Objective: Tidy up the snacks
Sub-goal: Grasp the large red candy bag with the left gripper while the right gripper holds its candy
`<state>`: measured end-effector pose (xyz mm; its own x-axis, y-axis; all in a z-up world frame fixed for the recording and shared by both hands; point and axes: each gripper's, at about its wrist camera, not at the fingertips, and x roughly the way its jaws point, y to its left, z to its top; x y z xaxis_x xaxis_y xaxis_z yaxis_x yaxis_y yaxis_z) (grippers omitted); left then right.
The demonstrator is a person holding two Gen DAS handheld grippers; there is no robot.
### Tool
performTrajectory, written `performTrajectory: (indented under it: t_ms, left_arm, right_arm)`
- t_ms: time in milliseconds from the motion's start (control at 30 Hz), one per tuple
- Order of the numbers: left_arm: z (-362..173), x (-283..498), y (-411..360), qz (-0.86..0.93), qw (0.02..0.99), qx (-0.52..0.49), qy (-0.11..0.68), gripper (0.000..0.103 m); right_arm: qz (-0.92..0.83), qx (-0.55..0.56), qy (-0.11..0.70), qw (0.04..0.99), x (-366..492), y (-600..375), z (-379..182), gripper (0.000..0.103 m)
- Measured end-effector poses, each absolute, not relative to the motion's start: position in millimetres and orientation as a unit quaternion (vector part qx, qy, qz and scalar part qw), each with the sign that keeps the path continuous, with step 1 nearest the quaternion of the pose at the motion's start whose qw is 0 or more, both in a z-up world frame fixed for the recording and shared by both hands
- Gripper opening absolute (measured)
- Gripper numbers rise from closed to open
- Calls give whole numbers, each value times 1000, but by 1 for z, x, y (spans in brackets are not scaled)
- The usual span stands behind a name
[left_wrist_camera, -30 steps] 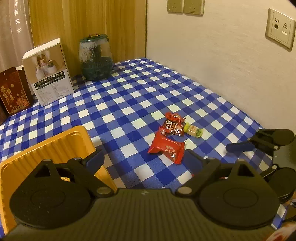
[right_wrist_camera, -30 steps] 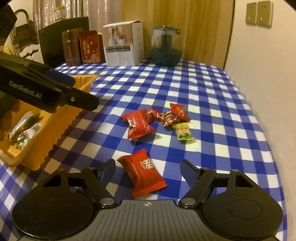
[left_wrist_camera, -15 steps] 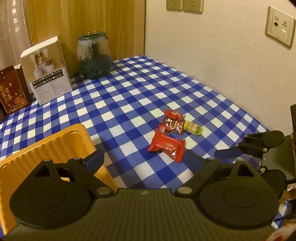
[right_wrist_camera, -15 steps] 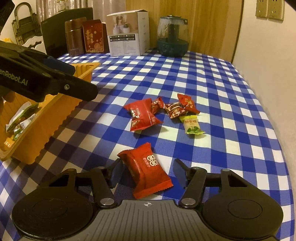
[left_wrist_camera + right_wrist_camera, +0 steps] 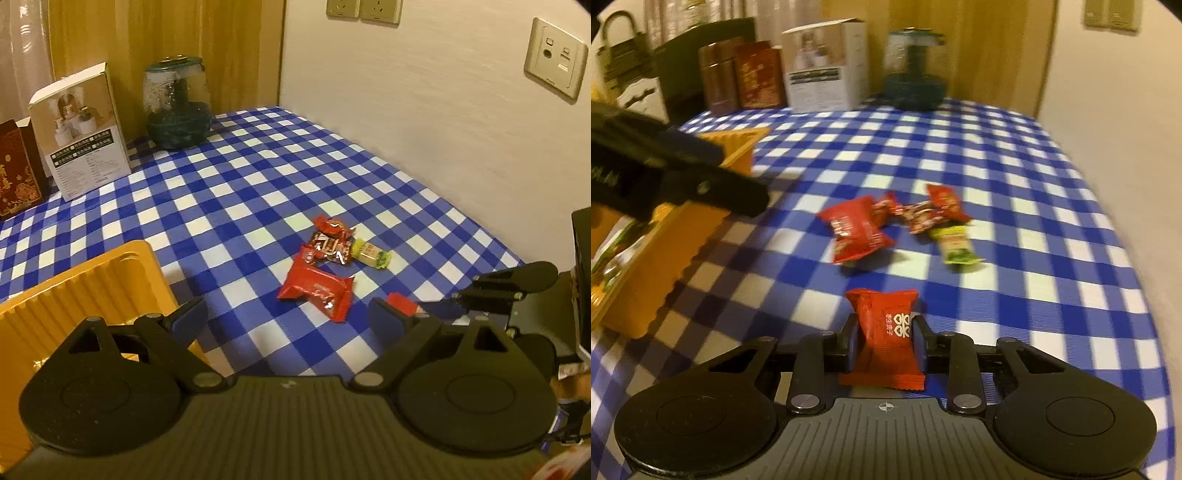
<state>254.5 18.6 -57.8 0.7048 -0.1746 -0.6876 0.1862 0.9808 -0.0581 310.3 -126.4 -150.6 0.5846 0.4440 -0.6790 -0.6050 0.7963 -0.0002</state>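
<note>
A table under a blue-and-white checked cloth (image 5: pixel 1015 155) stands against a pale wall, with boxes and a glass jar (image 5: pixel 916 70) along its far edge. The right gripper (image 5: pixel 886 341) has just been closing, and its jaws now pinch a red snack packet (image 5: pixel 886 332) by its sides, just above the cloth and well to the right of the yellow tray (image 5: pixel 676 236). The left gripper (image 5: pixel 284 321) hangs with its jaws spread wide and nothing between them, just over the tray's near corner. Beyond the held packet, a cluster remains on the cloth, right of the tray: a larger red packet (image 5: pixel 855 229), a few small red candies (image 5: pixel 934 210) and a green-and-yellow candy (image 5: pixel 955 243). A few wrappers (image 5: pixel 617 251) already lie inside the tray. The sorting looks partly done; the held packet and the cluster have yet to go in.
</note>
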Motion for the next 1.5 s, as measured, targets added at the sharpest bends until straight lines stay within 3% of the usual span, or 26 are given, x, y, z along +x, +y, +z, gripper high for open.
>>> performTrajectory:
  t_ms: [533, 900, 1100, 1367, 1500]
  left_arm:
    - [-75, 300, -25, -183, 888, 102, 410, 92]
    - [-98, 335, -25, -181, 869, 105, 447, 90]
    - [-109, 345, -26, -181, 861, 105, 463, 81]
    - [-115, 351, -23, -180, 858, 102, 470, 61]
    - [-115, 351, -23, -180, 857, 102, 471, 58]
  right_arm:
    - [211, -17, 355, 911, 319, -171, -128, 30]
    - [170, 27, 365, 915, 318, -189, -120, 30]
    - [172, 29, 363, 915, 320, -186, -120, 30]
    - [171, 31, 361, 916, 321, -185, -119, 30]
    - [168, 32, 361, 917, 320, -186, -119, 30]
